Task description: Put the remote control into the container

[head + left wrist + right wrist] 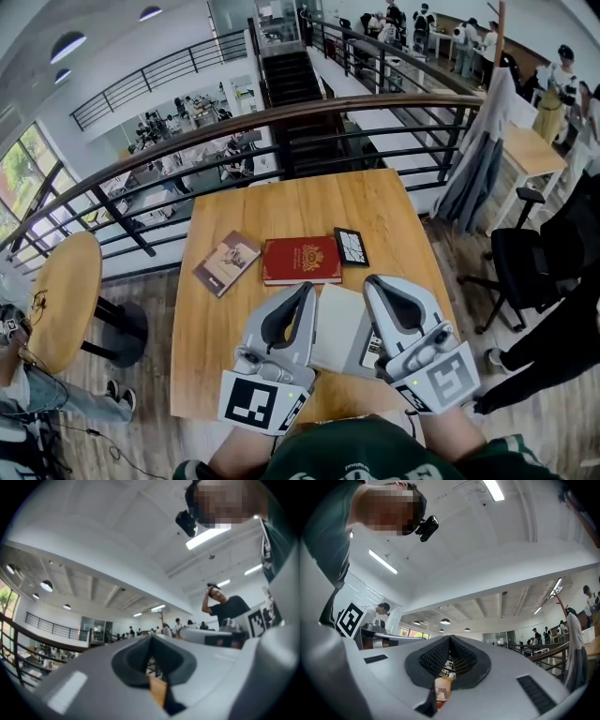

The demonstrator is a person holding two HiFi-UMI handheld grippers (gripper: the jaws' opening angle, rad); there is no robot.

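Both grippers are held side by side over the near end of the wooden table (291, 202), pointing away from me. My left gripper (306, 289) is shut with nothing in it, and its jaws meet at the tip in the left gripper view (151, 640). My right gripper (372, 283) is likewise shut and empty, as the right gripper view (451, 639) shows. A white flat container (336, 326) lies between them on the table. A grey object with dark marks (369, 349), perhaps the remote, peeks out beside it, mostly hidden by the right gripper.
Farther along the table lie a brown book (226, 262), a red book (302, 260) and a small black patterned rectangle (352, 247). A railing (234, 127) runs behind the table, a round wooden table (61, 300) stands at the left, and a black chair (525, 262) at the right.
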